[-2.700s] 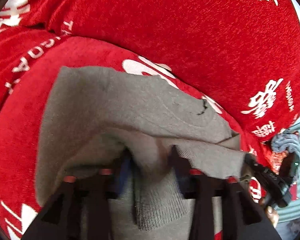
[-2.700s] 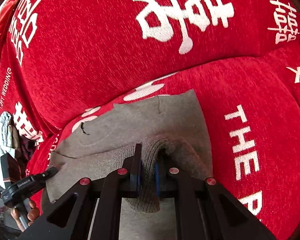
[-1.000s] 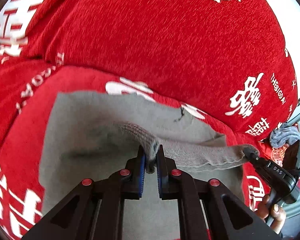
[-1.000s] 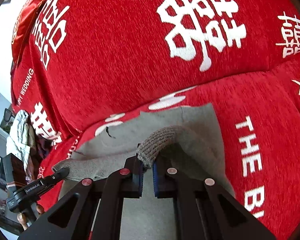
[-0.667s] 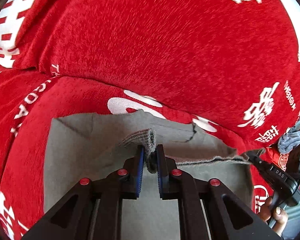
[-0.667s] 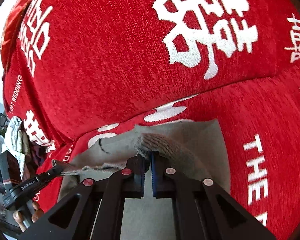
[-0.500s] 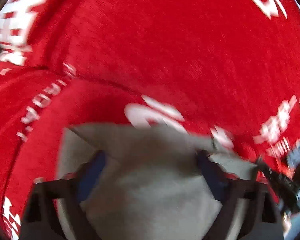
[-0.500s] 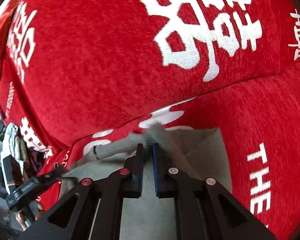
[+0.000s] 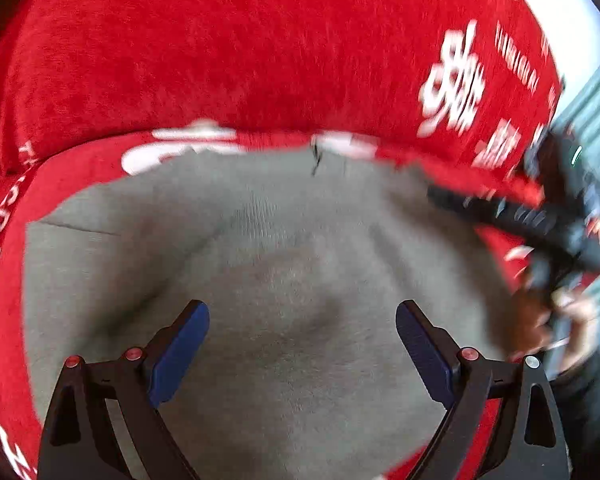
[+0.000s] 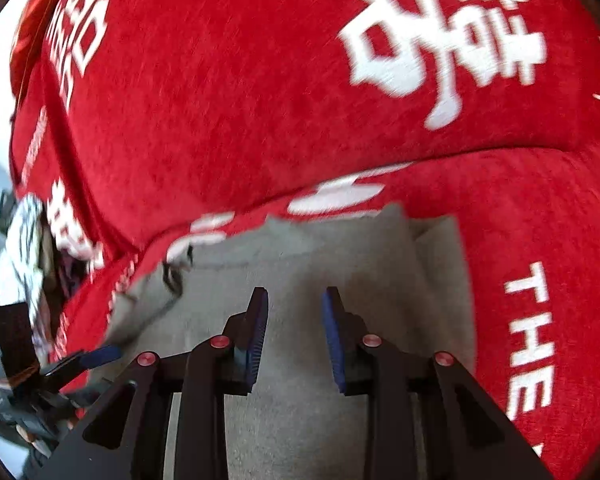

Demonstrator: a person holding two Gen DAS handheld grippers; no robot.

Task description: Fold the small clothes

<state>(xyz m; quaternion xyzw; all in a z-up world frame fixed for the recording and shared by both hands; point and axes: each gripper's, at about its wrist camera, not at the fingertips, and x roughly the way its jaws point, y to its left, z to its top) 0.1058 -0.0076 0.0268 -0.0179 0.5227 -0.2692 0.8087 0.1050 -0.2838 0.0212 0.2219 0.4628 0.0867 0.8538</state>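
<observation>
A grey knitted garment [image 9: 292, 264] lies folded over on the red sofa seat; it also shows in the right wrist view [image 10: 340, 264]. My left gripper [image 9: 302, 324] is wide open and empty just above the cloth. My right gripper [image 10: 294, 312] is partly open and empty over the garment's folded edge. The right gripper also shows blurred at the garment's right side in the left wrist view [image 9: 500, 208]. The left gripper shows at the lower left of the right wrist view [image 10: 96, 356].
The red sofa backrest [image 9: 220, 60] with white lettering rises right behind the garment. The red seat cushion [image 10: 540, 240] extends to the right. A pile of other clothes [image 10: 24, 240] lies at the sofa's left end.
Both grippers carried the ribbed hem up and over toward the backrest, then let go. The left opened wide, the right opened partway. The garment now lies folded.
</observation>
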